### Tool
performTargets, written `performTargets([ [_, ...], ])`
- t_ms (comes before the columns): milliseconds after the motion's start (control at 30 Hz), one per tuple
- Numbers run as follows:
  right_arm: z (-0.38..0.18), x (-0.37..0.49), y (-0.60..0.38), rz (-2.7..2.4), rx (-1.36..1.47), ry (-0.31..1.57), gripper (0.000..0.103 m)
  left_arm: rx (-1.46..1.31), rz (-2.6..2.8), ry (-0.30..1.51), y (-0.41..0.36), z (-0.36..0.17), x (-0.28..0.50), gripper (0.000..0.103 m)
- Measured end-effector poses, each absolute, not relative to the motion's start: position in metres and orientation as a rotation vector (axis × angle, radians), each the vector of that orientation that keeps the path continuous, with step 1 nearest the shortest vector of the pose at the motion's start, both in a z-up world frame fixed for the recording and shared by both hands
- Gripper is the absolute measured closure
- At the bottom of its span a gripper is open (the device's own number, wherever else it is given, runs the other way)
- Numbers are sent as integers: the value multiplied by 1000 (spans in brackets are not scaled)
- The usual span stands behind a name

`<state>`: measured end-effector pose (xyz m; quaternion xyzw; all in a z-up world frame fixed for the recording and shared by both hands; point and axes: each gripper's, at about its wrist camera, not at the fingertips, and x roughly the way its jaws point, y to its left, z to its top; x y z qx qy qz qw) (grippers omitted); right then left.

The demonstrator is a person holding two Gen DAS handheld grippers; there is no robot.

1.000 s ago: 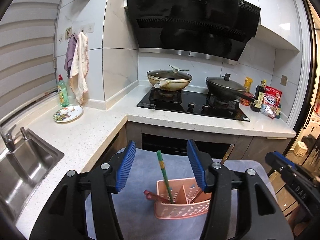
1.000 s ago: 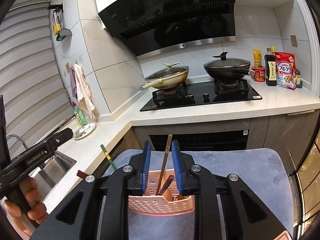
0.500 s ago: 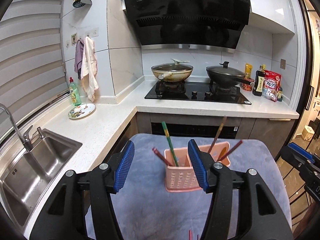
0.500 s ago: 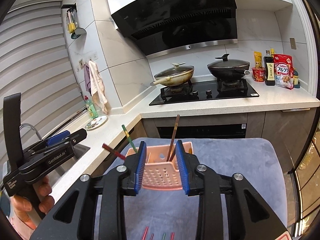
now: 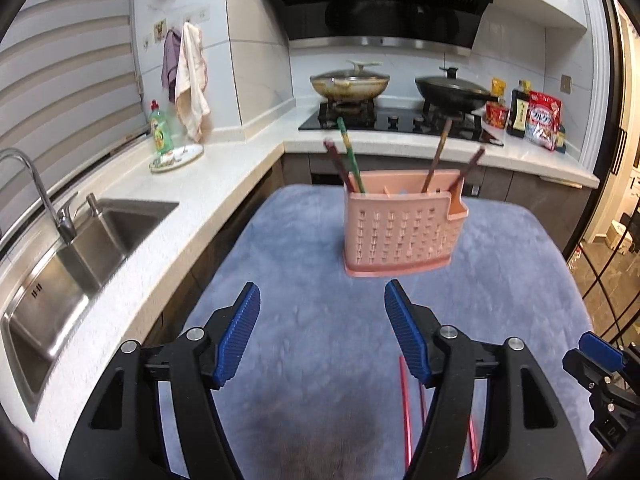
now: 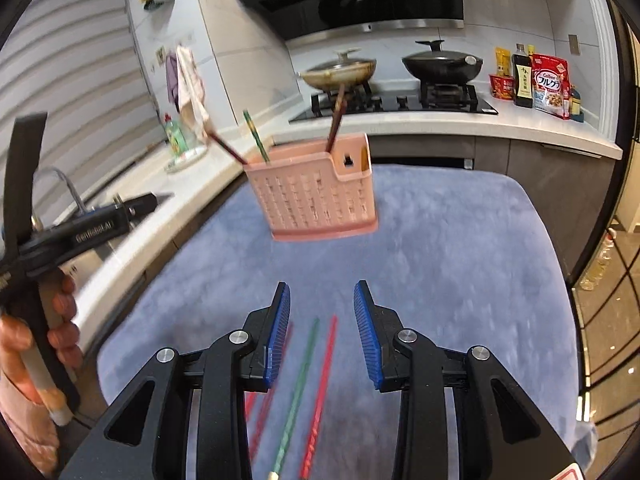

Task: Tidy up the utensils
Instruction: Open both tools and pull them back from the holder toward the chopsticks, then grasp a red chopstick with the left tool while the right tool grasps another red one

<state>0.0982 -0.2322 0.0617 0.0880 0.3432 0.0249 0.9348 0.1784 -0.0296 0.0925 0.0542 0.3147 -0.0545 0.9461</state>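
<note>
A pink perforated utensil holder [image 5: 400, 232] stands upright on a blue-grey mat [image 5: 320, 340]; it also shows in the right wrist view [image 6: 316, 200]. Several chopsticks stick out of it, among them a green one [image 5: 350, 156] and brown ones [image 5: 438, 156]. Loose red chopsticks [image 5: 406, 408] lie on the mat near me; in the right wrist view a green chopstick [image 6: 298, 392] and red chopsticks [image 6: 320, 392] lie below my right gripper [image 6: 322, 300]. My left gripper [image 5: 322, 300] is open and empty, short of the holder. My right gripper is open and empty above the loose chopsticks.
A white counter [image 5: 132, 248] with a steel sink [image 5: 72, 256] and tap runs along the left. A plate [image 5: 176, 158] and a green soap bottle [image 5: 160, 128] stand behind it. The hob with two lidded pans [image 5: 350, 82] is at the back, bottles and packets [image 5: 536, 116] to the right.
Both grippers have pulled back and away from the holder, which now stands farther off. The right gripper has opened wider, and the loose chopsticks on the mat have come into view.
</note>
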Motion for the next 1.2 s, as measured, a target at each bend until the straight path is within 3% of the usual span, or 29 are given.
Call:
performTargets([
  [533,-46,43,-194,85,155,951,70,82,-103,823,-6,6,124,42],
  [1200,-69,29,-182,84,96,999,73,94,-121,913,-9,-29,98,41],
])
